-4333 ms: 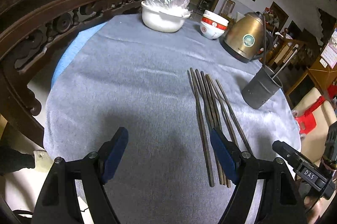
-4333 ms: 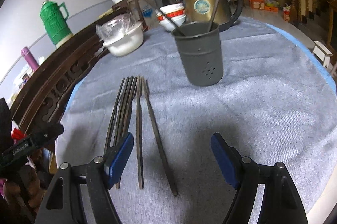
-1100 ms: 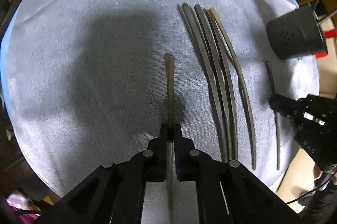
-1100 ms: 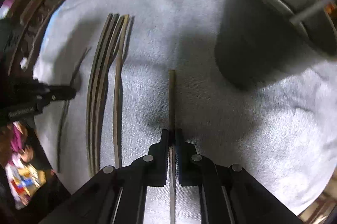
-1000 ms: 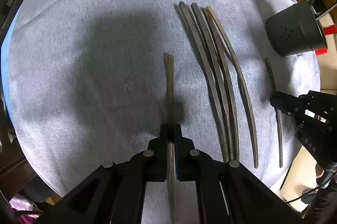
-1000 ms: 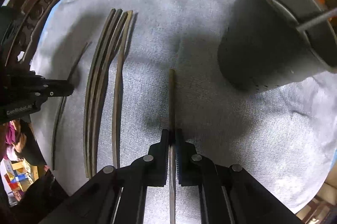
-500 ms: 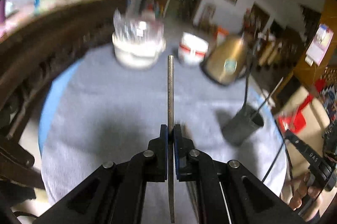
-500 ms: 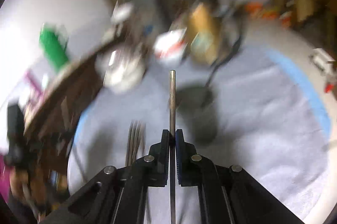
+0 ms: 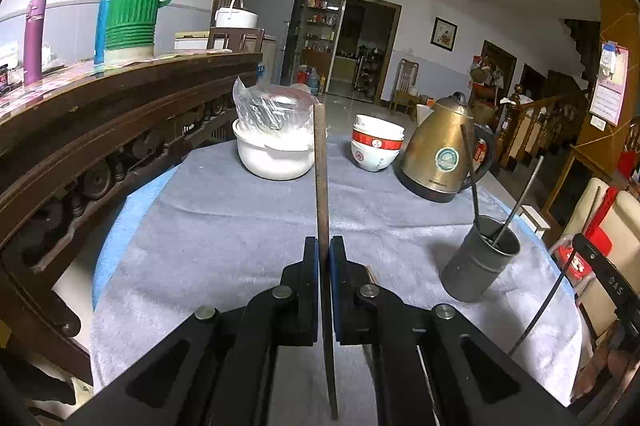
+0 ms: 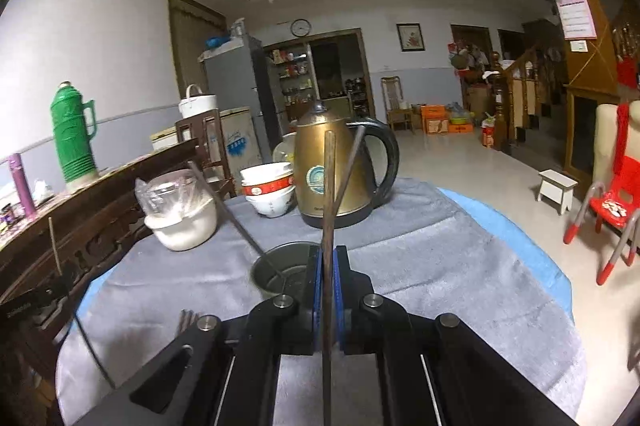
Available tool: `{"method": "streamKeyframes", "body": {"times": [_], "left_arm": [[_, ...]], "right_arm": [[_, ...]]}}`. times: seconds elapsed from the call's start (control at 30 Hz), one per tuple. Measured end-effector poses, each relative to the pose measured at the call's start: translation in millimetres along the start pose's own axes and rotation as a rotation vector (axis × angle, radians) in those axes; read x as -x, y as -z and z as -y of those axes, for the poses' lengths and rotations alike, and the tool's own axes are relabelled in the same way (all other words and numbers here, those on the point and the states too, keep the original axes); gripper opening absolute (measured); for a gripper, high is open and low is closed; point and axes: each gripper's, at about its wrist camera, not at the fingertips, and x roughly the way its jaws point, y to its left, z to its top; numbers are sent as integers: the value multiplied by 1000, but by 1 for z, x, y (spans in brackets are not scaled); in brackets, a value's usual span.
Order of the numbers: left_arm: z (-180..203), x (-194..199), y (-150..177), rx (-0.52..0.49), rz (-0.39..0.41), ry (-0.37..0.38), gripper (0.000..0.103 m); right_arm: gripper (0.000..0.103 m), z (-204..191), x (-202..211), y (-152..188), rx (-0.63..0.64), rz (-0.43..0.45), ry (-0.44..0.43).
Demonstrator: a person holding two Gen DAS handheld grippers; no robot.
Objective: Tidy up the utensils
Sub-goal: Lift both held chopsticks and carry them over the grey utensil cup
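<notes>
My left gripper (image 9: 324, 258) is shut on a dark chopstick (image 9: 321, 166) that points up and forward, lifted above the grey cloth. The grey utensil cup (image 9: 480, 258) stands to its right with two sticks in it. My right gripper (image 10: 328, 266) is shut on another chopstick (image 10: 329, 186), held upright just in front of the same cup (image 10: 280, 272). The ends of chopsticks lying on the cloth (image 10: 186, 318) show at lower left in the right wrist view. The other gripper with its chopstick shows at each view's edge (image 9: 600, 274) (image 10: 36, 302).
On the round table's grey cloth (image 9: 224, 226) stand a white pot with a plastic bag (image 9: 276, 146), stacked bowls (image 9: 376, 146) and a brass kettle (image 9: 440, 154). A carved wooden sideboard (image 9: 100, 130) runs along the left. A red chair (image 10: 612, 202) stands on the floor to the right.
Both grippers have lifted and tilted up from looking down at the cloth, each still holding its chopstick. The right one now sits close behind the cup.
</notes>
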Motion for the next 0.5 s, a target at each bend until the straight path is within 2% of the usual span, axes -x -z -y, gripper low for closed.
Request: {"method": "streamKeyframes", "body": {"times": [0.03, 0.2, 0.5], "left_arm": [[-2, 23, 1, -2, 6, 0, 6], [-13, 58, 10, 24, 16, 8, 6], [-22, 79, 11, 90, 4, 39, 5]], "right_arm": [[6, 1, 2, 0, 6, 0, -5], [6, 4, 33, 8, 4, -5, -26], [6, -1, 47, 9, 1, -10, -44]]}}
